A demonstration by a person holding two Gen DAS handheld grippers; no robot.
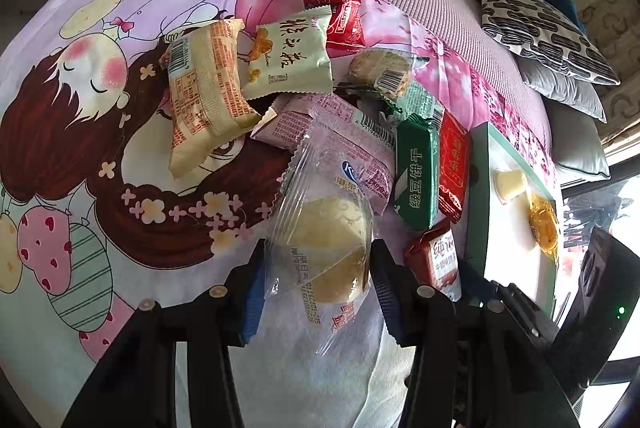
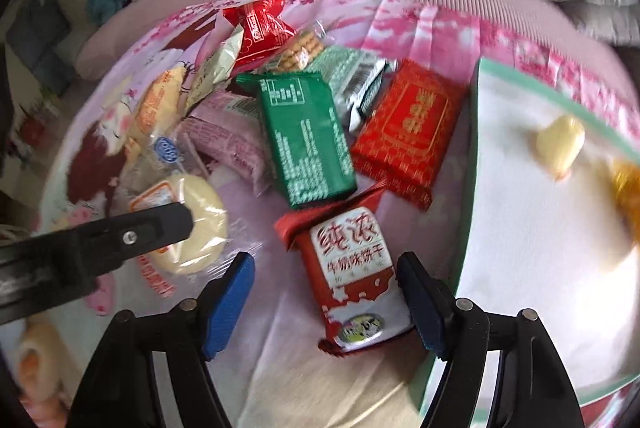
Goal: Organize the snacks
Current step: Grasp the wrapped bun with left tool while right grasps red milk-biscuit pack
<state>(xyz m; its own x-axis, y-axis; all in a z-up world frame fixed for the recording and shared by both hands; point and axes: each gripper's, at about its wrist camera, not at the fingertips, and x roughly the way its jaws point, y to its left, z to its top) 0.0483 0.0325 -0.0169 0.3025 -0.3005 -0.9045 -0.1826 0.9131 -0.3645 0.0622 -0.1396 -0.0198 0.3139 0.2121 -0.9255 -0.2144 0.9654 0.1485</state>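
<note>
Left gripper (image 1: 316,288) clamps a clear-wrapped round cake (image 1: 328,252); right gripper (image 2: 326,302) gapes wide.

The right's blue pads straddle — without touching — a red-and-white biscuit pack (image 2: 356,280) on the cartoon bedspread (image 1: 80,115). Beyond lie a green packet (image 2: 304,139) and a red one (image 2: 408,131) — the white tray (image 2: 516,195) sits beside them.

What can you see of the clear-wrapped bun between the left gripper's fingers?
The bun is round, pale yellow and soft-looking, sealed in a clear crinkly wrapper with red print and a blue logo. The left gripper has a blue pad on each side of it. Its top overlaps a pink packet on the blanket.
</note>
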